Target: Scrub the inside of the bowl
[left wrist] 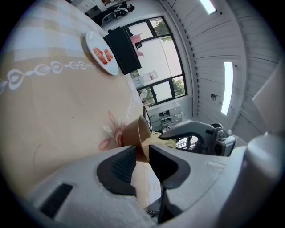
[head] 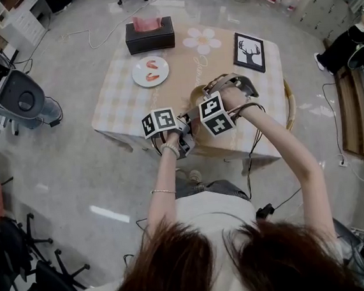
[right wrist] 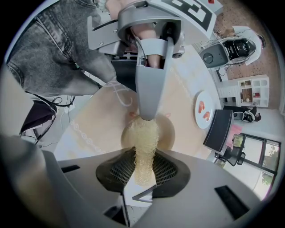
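Near the front edge of the table, spread with a beige checked cloth above a glossy grey floor, sits a tan bowl. The left gripper pinches its rim. The right gripper clenches a cream mesh scrubber dipping inside. A plate lies mid-table.

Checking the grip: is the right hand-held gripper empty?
No, the right hand-held gripper is clamped on a pale mesh scrubber that reaches down into the bowl.

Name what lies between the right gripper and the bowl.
A pale mesh scrubber, clamped in the right gripper, stretches down into the bowl. The right gripper view shows this.
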